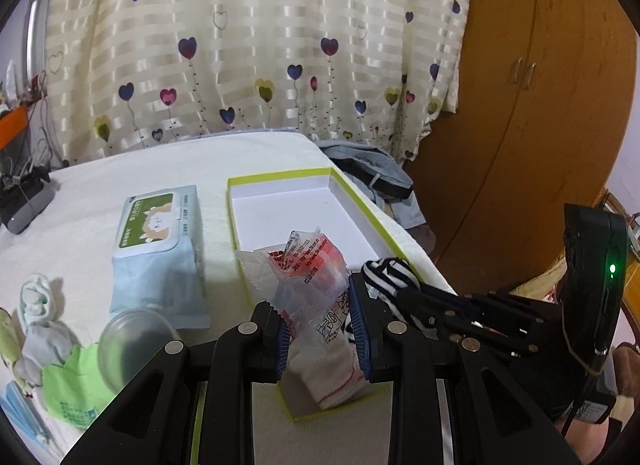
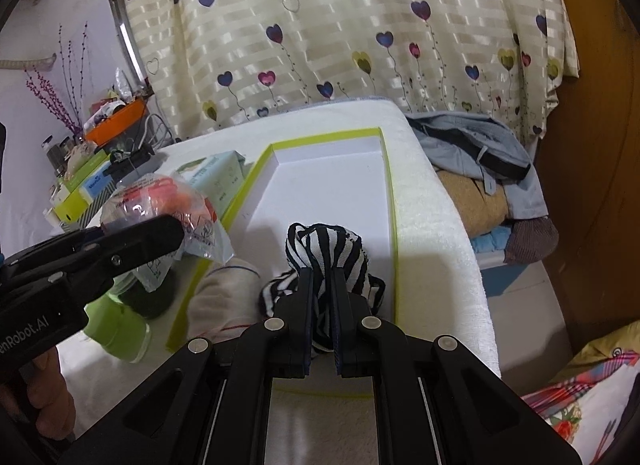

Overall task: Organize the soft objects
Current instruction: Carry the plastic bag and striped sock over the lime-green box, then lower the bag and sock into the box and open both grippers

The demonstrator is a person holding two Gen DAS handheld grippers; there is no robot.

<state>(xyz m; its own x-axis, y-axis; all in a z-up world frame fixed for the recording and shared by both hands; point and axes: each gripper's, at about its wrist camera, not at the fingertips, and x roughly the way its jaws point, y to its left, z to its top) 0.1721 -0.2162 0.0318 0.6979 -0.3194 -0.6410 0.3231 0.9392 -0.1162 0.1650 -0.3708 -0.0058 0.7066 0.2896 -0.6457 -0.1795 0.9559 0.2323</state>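
My left gripper (image 1: pixel 318 305) is shut on a clear plastic packet with red print (image 1: pixel 308 269), held over the near left part of a shallow white box with a lime-green rim (image 1: pixel 280 177). Under it a white sock with a red line (image 1: pixel 332 381) lies in the box's near end. My right gripper (image 2: pixel 320 277) is shut on a black-and-white striped sock (image 2: pixel 324 249), bunched above the box floor (image 2: pixel 332 185). The left wrist view shows that striped sock (image 1: pixel 394 277) just right of the packet. The left gripper (image 2: pixel 180 237) and its packet (image 2: pixel 160 201) also show in the right wrist view.
On the cream towel-covered table a pale blue wet-wipes pack (image 1: pixel 160 249) lies left of the box. Rolled pale socks (image 1: pixel 38 301), a green packet (image 1: pixel 72 385) and a clear dome (image 1: pixel 136 341) sit near left. Clothes (image 2: pixel 480 153) are heaped beyond the right edge; a wooden wardrobe (image 1: pixel 520 105) stands behind.
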